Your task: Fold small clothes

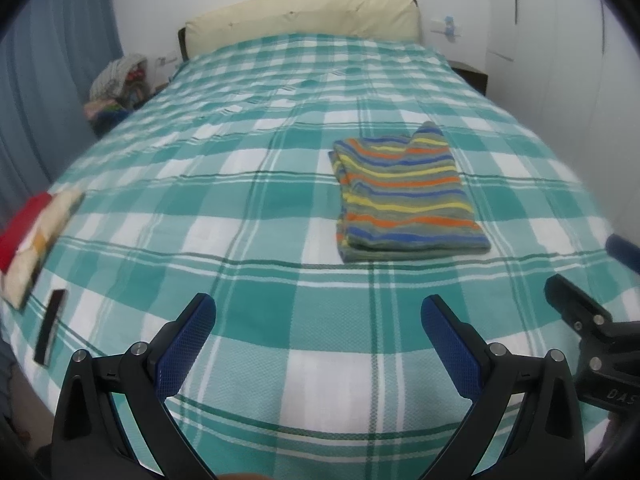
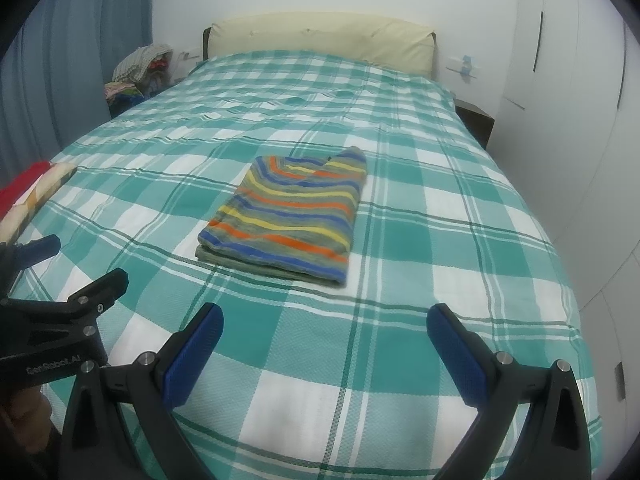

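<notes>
Okay, my left gripper (image 1: 318, 312) and right gripper (image 2: 325, 322) both hover with fingers spread wide, gripping nothing. Folded striped garment (image 2: 290, 212) lies flat mid-bed (image 2: 420, 320), well ahead of the fingertips, untouched, nearer the foot edge than the headboard (image 2: 320, 36).

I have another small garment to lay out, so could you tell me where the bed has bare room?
The checked bedspread is bare from the folded striped shirt to the cream headboard, and between the shirt and both open grippers. The left edge is crowded: red and cream folded clothes and a dark flat object.
</notes>
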A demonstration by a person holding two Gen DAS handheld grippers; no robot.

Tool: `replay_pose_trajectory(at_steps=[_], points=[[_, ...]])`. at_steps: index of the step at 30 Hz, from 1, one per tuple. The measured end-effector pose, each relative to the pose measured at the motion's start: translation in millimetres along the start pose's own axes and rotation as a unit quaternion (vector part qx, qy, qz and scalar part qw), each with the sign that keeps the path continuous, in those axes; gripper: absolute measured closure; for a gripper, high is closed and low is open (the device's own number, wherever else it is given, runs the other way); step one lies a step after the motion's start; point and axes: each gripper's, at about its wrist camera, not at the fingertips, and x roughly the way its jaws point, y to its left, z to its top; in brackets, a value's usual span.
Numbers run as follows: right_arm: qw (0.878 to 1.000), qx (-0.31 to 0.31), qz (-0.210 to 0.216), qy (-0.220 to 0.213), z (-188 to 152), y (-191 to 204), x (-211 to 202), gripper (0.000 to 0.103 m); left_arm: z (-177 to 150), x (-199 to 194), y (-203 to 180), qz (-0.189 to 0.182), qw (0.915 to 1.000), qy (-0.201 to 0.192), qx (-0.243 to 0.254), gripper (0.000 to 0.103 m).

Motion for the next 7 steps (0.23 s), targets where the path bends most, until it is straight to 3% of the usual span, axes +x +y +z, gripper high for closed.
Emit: replay_pose_trajectory(at_steps=[7], points=[[1.000, 0.001, 0.000, 0.000, -0.2, 0.7, 0.3, 0.002, -1.2, -5.6, -3.6, 0.004, 0.9999, -0.015, 0.000, 0.000]])
